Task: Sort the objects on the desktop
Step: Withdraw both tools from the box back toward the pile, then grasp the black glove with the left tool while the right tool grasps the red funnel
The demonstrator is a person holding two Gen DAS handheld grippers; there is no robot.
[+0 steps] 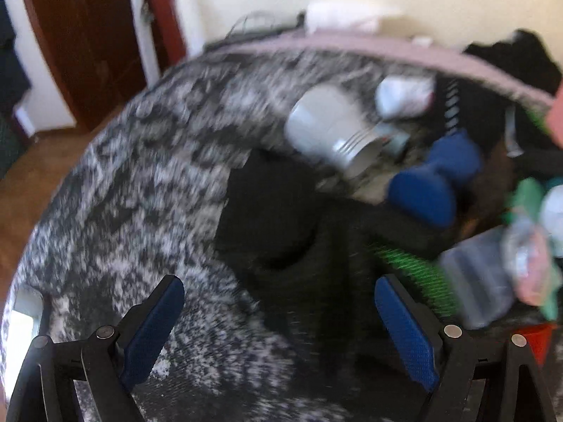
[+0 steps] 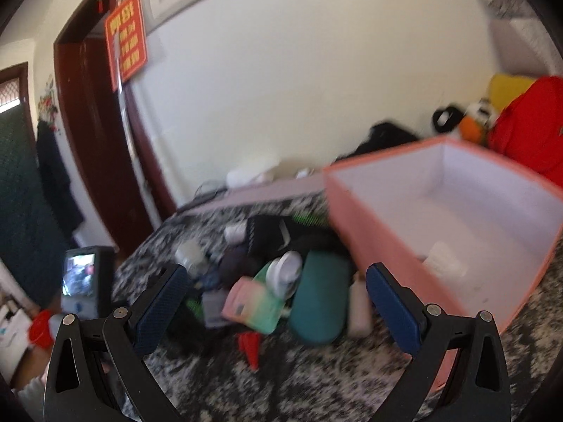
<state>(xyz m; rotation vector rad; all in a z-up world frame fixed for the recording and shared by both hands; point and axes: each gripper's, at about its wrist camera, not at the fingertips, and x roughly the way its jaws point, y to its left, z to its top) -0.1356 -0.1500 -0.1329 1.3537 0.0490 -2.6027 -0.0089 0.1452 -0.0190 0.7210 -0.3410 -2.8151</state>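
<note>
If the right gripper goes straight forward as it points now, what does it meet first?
Probably the teal case, lying between the open jaws of the right gripper; the white round jar is close beside it. Blur makes depth uncertain.

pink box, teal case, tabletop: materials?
Pink box: likely cardboard or fabric-covered board; thin straight walls, matte white lining. Teal case: rounded, matte, maybe fabric or soft plastic; blur leaves it open. Tabletop: speckled black-and-white, looks like granite or a printed cover.

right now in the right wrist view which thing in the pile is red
The small red piece lying on the speckled cloth at the pile's near edge. The pouch beside it is pink and green, and the case is teal.
</note>
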